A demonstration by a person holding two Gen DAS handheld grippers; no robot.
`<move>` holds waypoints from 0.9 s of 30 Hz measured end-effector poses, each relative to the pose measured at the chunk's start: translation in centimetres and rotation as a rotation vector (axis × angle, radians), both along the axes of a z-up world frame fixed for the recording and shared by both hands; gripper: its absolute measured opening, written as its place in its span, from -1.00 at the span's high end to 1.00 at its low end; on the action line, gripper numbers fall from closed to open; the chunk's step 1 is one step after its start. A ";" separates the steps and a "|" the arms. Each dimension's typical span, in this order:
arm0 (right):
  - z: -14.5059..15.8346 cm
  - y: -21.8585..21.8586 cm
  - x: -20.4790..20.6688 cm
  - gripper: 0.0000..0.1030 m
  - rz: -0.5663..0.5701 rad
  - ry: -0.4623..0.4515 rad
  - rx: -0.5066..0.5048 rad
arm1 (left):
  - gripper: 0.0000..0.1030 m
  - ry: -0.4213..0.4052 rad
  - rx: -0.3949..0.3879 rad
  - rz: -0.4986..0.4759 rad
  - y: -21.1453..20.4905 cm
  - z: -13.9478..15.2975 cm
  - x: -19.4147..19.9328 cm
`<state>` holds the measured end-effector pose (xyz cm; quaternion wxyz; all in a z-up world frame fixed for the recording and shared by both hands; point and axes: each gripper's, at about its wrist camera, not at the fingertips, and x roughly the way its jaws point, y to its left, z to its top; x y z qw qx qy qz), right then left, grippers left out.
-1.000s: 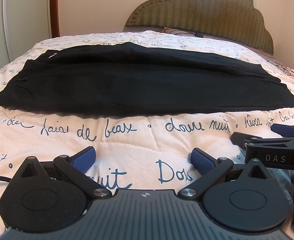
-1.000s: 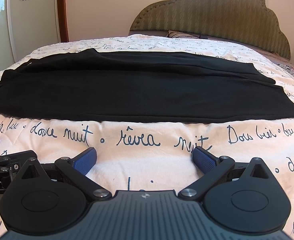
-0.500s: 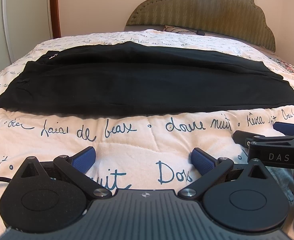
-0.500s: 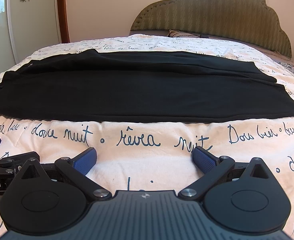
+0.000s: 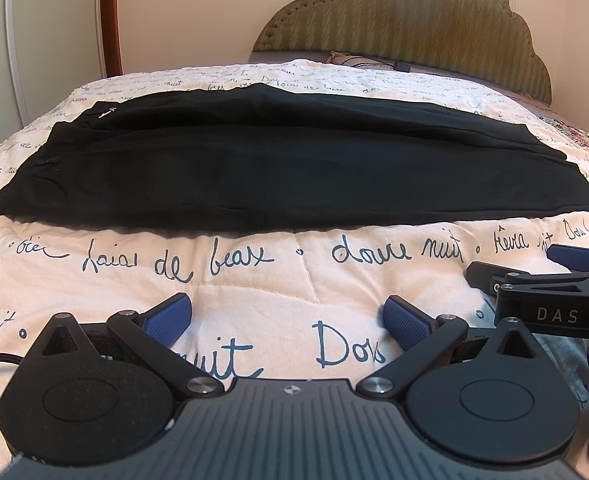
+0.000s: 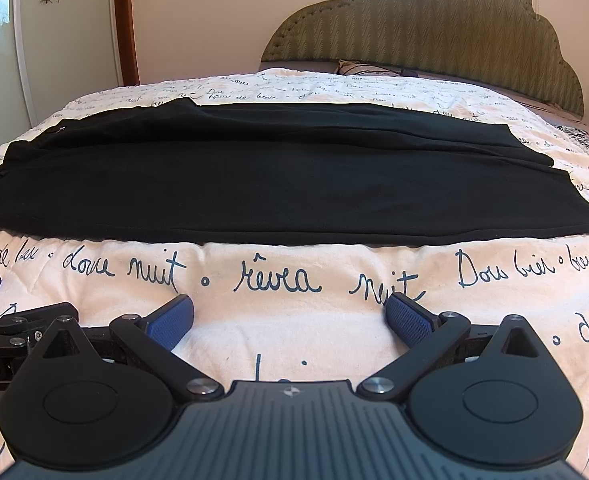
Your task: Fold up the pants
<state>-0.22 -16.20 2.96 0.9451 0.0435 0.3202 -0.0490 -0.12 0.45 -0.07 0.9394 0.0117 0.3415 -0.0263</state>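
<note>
Black pants (image 5: 278,168) long axis left-right on quilt (image 5: 294,280) | waist left | left gripper (image 5: 288,322), right gripper (image 6: 290,318) fingers spread, empty

Black pants (image 5: 286,168), script-printed, seemingly cream quilt (image 5: 294,280)

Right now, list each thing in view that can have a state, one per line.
Black pants: lying flat across the bed, lengthwise left to right, apparently one leg laid over the other, not held.
Left tongs: open, empty, short of the pants' near edge.
Right tongs: open, empty, also short of the pants.
Quilt: spread over the bed, under the pants.
</note>
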 end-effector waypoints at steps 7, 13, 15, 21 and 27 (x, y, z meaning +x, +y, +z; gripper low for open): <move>0.9 -0.7 0.0 -1.00 0.060 0.039 0.009 | -0.96 0.020 0.009 -0.052 1.7 2.1 0.2; 6.6 -3.2 1.1 -1.00 0.219 -0.014 0.014 | -0.99 -0.079 -0.083 -0.010 11.7 7.9 4.2; 8.7 -3.6 2.3 -1.00 0.242 -0.063 -0.032 | -0.99 -0.099 -0.162 0.048 16.2 9.3 7.0; 12.7 -3.3 9.2 -1.00 0.295 -0.140 -0.126 | -0.97 -0.039 -0.418 0.182 27.4 10.1 18.4; 12.7 -0.4 16.2 -1.00 0.406 -0.113 -0.111 | -0.88 0.041 -0.519 0.209 32.2 7.8 28.1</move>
